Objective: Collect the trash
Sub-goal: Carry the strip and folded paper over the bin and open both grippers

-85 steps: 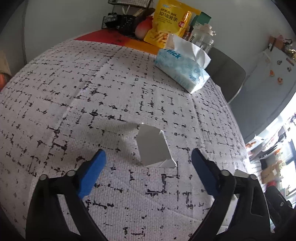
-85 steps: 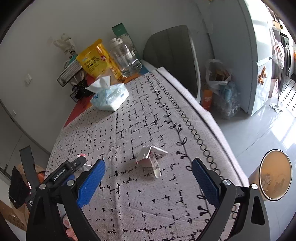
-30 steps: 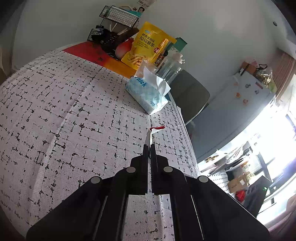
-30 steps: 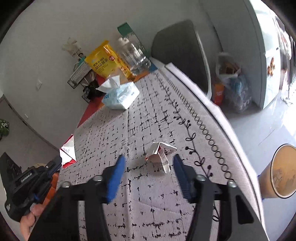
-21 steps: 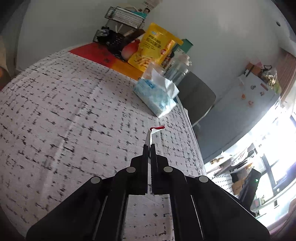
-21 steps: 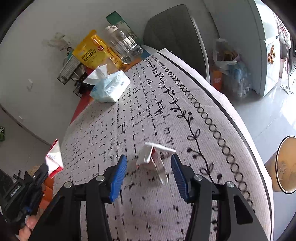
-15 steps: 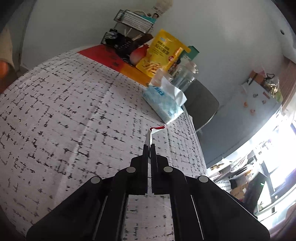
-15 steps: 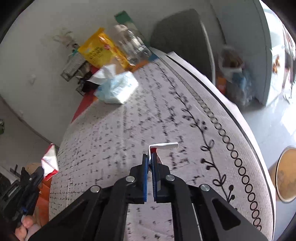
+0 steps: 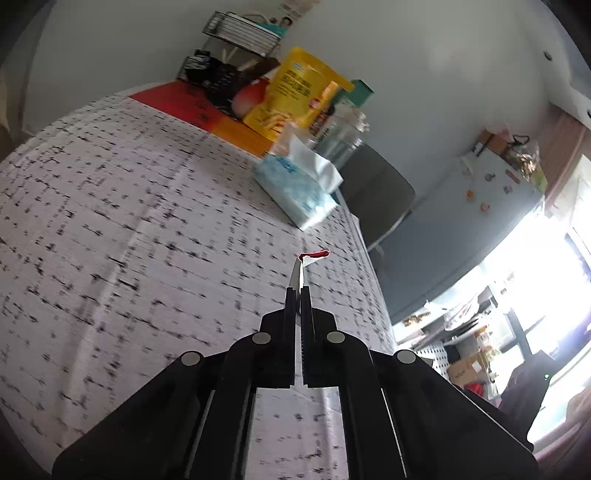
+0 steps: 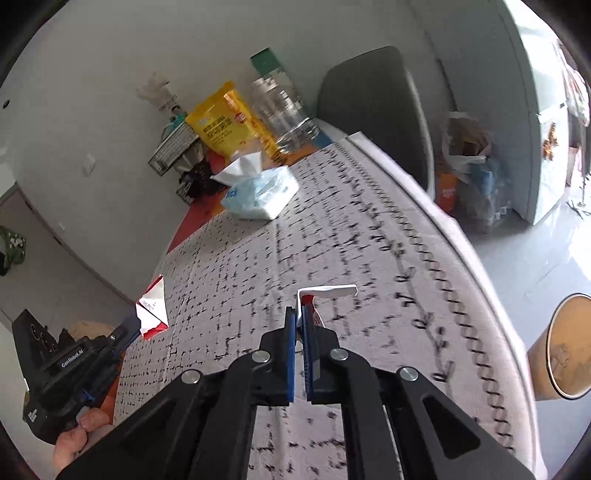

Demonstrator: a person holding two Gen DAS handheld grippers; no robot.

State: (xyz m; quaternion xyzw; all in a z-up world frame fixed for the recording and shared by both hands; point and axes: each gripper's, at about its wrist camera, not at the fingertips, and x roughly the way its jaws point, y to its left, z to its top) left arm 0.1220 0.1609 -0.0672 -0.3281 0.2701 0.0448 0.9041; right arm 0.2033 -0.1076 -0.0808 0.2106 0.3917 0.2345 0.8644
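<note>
Left wrist view: left gripper [image 9: 298,291] w/ jaws clamped tight on a thin scrap [image 9: 303,266], white w/ a red top edge, sticking up past the tips, above the tablecloth [image 9: 110,229]. Tissue pack [image 9: 295,190] lies further along the table; yellow snack bag [image 9: 295,98], clear jar [image 9: 341,138] and wire rack [image 9: 240,33] stand at the far end by the wall. Grey chair [image 9: 376,192] just beyond the table edge.

Right wrist view: right gripper [image 10: 300,319] pinched closed on a folded wrapper [image 10: 325,293], white w/ red and blue print; its top flap bends off to the right, clear of the cloth. At left, the other gripper [image 10: 133,323] shows side-on, held by a hand [image 10: 79,435], pinching the red-and-white scrap [image 10: 151,310] off the table's left edge. Tissue pack [image 10: 262,195] and snack bag [image 10: 225,125] sit at the far end. Brown bin [image 10: 565,350] on the floor at right, open top.
</note>
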